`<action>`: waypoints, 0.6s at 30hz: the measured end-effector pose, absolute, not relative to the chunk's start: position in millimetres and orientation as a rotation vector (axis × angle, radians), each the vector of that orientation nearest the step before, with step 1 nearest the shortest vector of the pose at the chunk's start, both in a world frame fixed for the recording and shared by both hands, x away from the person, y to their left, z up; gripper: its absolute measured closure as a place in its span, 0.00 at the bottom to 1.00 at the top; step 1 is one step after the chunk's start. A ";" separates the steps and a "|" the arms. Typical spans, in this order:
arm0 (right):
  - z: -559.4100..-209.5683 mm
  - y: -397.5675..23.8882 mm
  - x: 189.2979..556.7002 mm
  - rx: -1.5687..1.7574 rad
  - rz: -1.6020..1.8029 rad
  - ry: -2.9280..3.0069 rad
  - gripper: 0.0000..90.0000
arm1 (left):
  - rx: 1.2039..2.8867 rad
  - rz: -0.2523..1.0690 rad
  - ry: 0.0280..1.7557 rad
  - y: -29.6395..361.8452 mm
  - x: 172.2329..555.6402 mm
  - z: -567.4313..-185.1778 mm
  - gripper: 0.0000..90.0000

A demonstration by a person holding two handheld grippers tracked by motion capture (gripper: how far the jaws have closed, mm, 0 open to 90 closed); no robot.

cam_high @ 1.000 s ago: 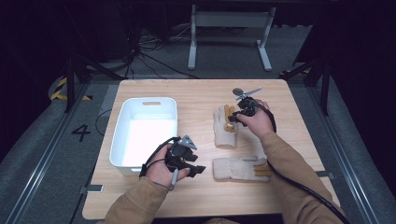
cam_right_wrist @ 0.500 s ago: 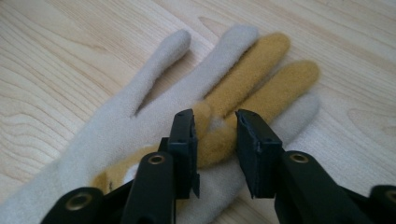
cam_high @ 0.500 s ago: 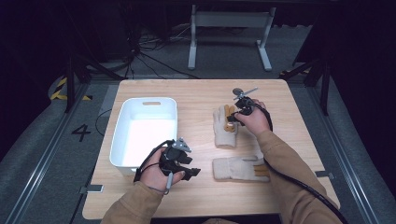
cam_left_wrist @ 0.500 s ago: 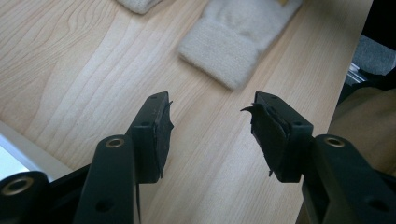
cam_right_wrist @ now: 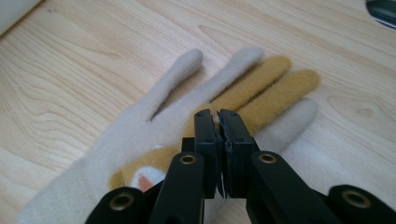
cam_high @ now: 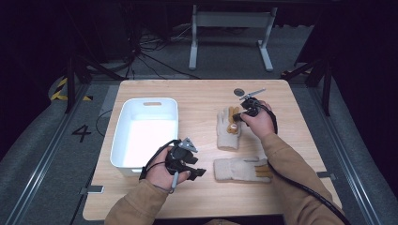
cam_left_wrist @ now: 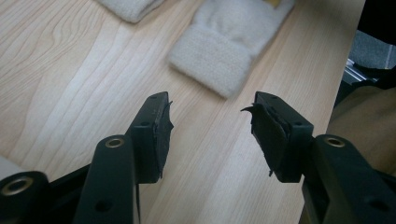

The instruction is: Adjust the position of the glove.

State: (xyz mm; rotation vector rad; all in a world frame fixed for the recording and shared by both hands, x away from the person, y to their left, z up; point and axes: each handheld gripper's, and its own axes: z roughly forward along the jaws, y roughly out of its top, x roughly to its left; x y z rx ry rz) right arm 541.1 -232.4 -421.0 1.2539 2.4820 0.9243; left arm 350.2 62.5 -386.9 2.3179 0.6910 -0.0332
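Two cream gloves with tan patches lie on the wooden table. The far glove lies palm up, fingers pointing away. My right gripper rests on its tan fingers; its jaws have just been closing and now stand together, pinching the fabric. The near glove lies crosswise, its knitted cuff just beyond my left gripper. That gripper is open above bare wood with nothing between its jaws.
A white plastic bin, empty, stands at the left of the table beside my left hand. A small dark round object lies near the far edge, behind the right hand. The table's right edge runs close past the near glove.
Both hands stay almost where they were. The left gripper has shifted slightly at the near edge of the bin; the right hand remains on the far glove.
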 end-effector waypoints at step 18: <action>-420.6 -294.4 463.1 1.488 0.891 2.347 0.90 | 2.370 -0.073 0.557 23.2 360.1 -386.5 0.53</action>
